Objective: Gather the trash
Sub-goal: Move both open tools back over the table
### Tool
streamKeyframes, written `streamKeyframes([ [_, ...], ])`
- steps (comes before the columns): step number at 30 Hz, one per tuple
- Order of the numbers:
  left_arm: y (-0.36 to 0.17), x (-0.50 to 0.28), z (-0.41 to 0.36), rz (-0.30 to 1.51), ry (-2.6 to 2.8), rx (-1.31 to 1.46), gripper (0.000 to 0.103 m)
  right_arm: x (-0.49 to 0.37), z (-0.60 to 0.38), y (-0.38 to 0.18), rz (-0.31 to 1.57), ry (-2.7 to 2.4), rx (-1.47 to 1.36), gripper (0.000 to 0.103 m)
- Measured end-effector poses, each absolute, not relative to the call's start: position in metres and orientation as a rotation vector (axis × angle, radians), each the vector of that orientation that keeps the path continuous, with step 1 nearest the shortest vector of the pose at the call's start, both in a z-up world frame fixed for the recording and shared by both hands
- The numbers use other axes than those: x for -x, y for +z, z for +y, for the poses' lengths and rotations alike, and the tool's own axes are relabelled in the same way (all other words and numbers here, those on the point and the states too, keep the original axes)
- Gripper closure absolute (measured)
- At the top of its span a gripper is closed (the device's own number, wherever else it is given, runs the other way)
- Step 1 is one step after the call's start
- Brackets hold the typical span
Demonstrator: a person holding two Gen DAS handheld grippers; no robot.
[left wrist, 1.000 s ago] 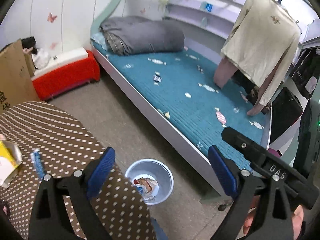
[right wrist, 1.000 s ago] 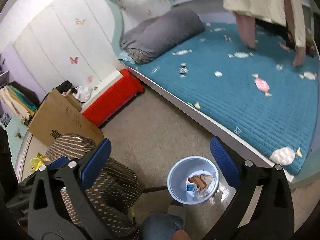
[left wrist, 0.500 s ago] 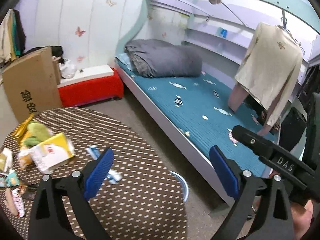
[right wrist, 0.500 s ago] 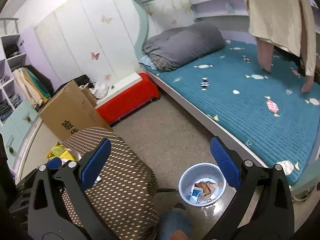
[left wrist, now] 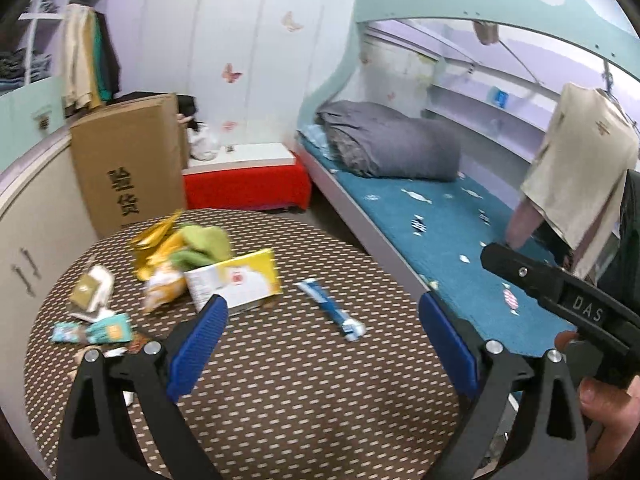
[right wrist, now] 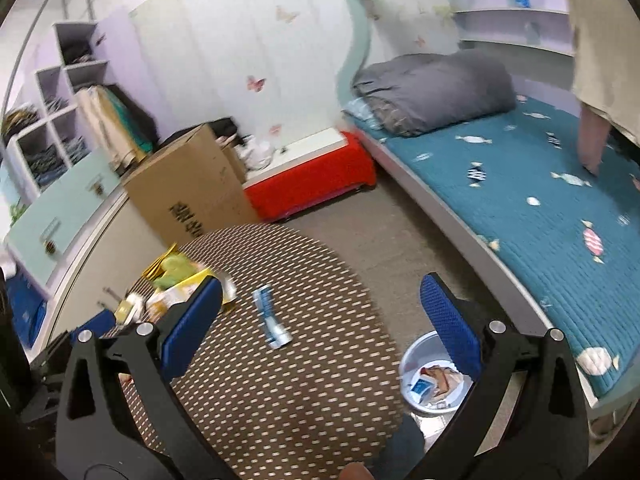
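Trash lies on the round brown dotted table [left wrist: 304,400]: a blue-and-white tube wrapper [left wrist: 332,309], a yellow-and-white box [left wrist: 236,280], green wrappers [left wrist: 204,242], gold foil [left wrist: 154,238] and a teal wrapper [left wrist: 96,330]. My left gripper [left wrist: 323,344] hangs open over the table's near side, just short of the tube wrapper, with nothing between its fingers. My right gripper [right wrist: 320,326] is open and empty above the table's right edge, the tube wrapper [right wrist: 270,316] between its fingers in the view. A pale blue bin [right wrist: 408,356] holding scraps stands on the floor.
A hand holds the right gripper's black handle [left wrist: 560,296] at the left view's right edge. A bed with a teal mattress [right wrist: 540,208] runs along the right. A cardboard box [left wrist: 128,160] and a red bench [left wrist: 248,188] stand behind the table. Grey floor [right wrist: 384,236] lies between the table and the bed.
Both views have swung up from the bin on the floor toward the table, bringing the pile of trash into sight. Both grippers stayed open and empty.
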State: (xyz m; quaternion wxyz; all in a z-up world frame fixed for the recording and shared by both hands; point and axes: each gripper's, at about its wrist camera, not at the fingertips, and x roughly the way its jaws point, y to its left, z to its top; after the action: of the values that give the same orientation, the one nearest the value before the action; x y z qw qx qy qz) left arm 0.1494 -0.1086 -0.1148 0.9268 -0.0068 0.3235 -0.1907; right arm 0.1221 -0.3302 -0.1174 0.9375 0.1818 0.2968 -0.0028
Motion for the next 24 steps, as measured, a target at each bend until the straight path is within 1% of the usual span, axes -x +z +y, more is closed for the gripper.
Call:
streamKeyframes([
  [15,-0.147,-0.145,0.01,0.709,-0.172,0.098,0.009,-0.163,-0.206,-0.145,0.75,0.277,-0.178,0.006],
  [24,-0.183,-0.147,0.069,0.769,-0.016,0.123,0.009,-0.192,-0.138,-0.182,0.861,0.434,-0.028,0.006],
])
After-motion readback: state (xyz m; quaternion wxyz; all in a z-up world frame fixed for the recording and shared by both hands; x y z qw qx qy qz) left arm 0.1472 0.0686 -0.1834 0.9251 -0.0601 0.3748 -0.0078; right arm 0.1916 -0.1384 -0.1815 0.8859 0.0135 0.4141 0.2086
